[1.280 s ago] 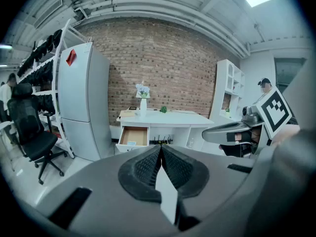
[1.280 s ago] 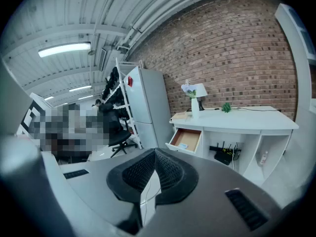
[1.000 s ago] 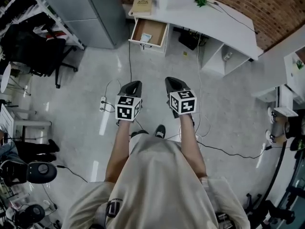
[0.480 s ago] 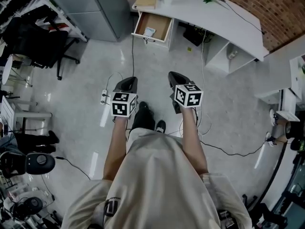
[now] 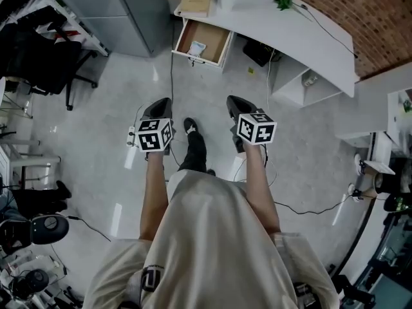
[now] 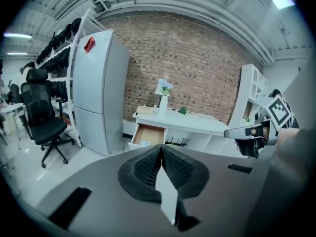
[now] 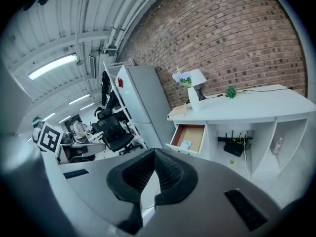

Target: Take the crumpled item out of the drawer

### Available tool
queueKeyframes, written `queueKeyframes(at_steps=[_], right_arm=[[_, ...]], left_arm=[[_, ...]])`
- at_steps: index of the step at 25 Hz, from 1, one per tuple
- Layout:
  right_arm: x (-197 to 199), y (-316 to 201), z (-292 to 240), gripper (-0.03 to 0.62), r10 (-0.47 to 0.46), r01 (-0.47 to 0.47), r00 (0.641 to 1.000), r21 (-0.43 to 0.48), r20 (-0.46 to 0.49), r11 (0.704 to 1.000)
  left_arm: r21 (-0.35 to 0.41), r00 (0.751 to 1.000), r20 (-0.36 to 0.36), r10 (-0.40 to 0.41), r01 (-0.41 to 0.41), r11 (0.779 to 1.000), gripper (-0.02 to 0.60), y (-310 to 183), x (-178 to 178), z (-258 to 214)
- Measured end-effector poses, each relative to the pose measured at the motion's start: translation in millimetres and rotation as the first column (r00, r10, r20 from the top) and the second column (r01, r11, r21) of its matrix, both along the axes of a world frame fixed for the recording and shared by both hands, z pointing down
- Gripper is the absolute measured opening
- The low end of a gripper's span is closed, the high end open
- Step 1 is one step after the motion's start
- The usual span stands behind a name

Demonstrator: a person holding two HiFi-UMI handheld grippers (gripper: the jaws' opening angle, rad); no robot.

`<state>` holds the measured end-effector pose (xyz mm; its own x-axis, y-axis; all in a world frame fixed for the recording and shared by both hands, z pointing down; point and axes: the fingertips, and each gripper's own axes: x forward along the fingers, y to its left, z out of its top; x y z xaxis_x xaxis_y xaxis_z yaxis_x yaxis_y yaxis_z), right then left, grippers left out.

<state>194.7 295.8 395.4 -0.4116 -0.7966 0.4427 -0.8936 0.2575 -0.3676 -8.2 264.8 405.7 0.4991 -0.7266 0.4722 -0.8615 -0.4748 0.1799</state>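
The left gripper (image 5: 161,103) and right gripper (image 5: 234,102) are both closed and empty, far from the open drawer (image 5: 216,38), where the crumpled item (image 5: 196,47) lies.

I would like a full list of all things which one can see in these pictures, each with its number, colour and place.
desk: one, white, along the brick wall
drawer: one, open, brown inside, at the desk's left end
crumpled item: one, pale, inside the drawer
book: one, tan, on the desk above the drawer
vase: one, white, on the desk
plant: one, green, on the desk
router: one, black, under the desk
cabinet: one, grey, left of the drawer
office chair: one, black, left of the cabinet
left gripper: black, jaws together, empty
right gripper: black, jaws together, empty
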Motion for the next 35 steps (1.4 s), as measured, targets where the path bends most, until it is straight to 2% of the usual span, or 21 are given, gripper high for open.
queueKeyframes(at_steps=[5,10,16,21,29,35], right_arm=[[8,-62,10,0.025,-0.032,0.032,0.999,-0.036,-0.018,0.999],[5,-120,24,0.025,-0.137,0.131,0.989,-0.121,-0.048,0.984],[0,-189,33,0.025,-0.162,0.148,0.984,-0.164,-0.074,0.975],[-17,-238,50,0.025,-0.189,0.168,0.977,-0.186,-0.099,0.968],[-22,-284,83,0.025,-0.122,0.094,0.980,-0.174,-0.156,0.980],[-25,-292,104,0.025,-0.174,0.130,0.964,-0.217,-0.199,0.967]], left_arm=[[0.002,1.000,-0.027,-0.013,0.013,1.000,0.017,-73,8,-2],[-0.011,0.998,-0.063,-0.020,0.020,1.000,0.017,-138,19,-2],[-0.043,0.996,-0.014,0.087,-0.088,0.995,0.017,-200,26,10],[-0.044,0.995,-0.048,0.089,-0.092,0.995,0.017,-237,14,24],[-0.061,0.994,-0.093,0.058,-0.063,0.996,0.017,-260,-8,50],[-0.123,0.993,-0.109,0.042,-0.055,0.991,0.017,-250,-10,78]])
